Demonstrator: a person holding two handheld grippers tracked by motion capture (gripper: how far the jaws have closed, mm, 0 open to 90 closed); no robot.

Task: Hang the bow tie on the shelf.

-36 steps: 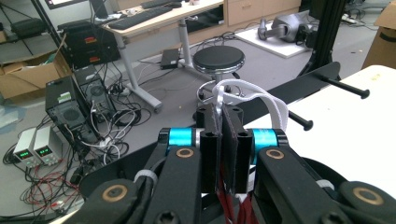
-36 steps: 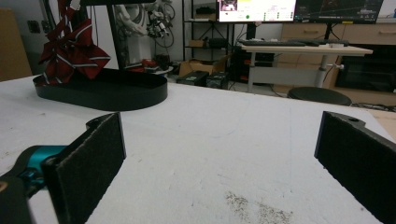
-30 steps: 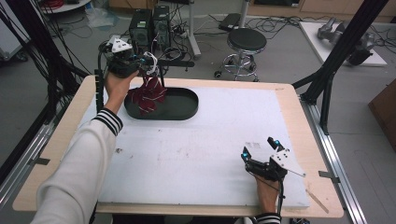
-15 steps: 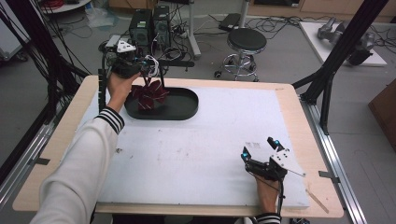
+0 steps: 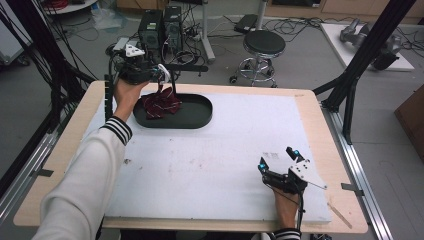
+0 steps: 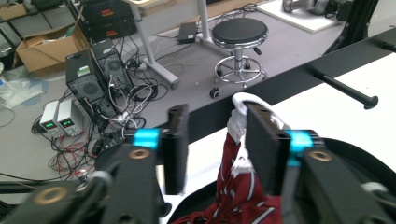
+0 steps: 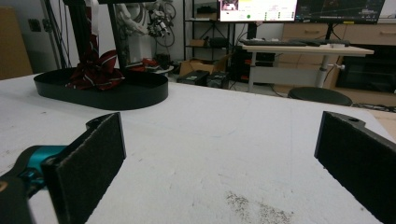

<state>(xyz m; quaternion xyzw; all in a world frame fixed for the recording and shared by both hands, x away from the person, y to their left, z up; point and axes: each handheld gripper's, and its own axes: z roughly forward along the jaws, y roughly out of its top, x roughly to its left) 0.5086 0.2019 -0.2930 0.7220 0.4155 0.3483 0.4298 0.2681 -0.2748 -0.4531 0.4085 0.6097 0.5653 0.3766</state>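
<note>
A: Where is the dark red cloth with thin white stripes (image 5: 160,103)?

B: It hangs from the left gripper (image 5: 161,76) down into the black oval plastic tray (image 5: 197,117), and its lower folds lie bunched on the tray's floor, just below the fingertips. In the left gripper view a white plastic loop (image 6: 243,103) at the cloth's top curls over the tip of the right-hand finger (image 6: 262,140).

A: Are those fingers pressed on it?

B: They stand partly apart. The cloth rises between them, close against the right-hand one; the left-hand finger is clear of it, with a gap showing. Whether the loop is pinched or merely hooked, I cannot tell.

A: And the right gripper (image 5: 278,161)?

B: It rests low on the white foam table cover (image 5: 225,150), near the person's edge, held by the right hand (image 5: 286,207). Its padded fingers (image 7: 88,161) are spread wide with nothing but bare cover between them. The tray and cloth lie well beyond its fingertips, off to their left in the right gripper view.

A: What lies past the left fingers?

B: A round black stool (image 6: 239,32) on the floor.
</note>
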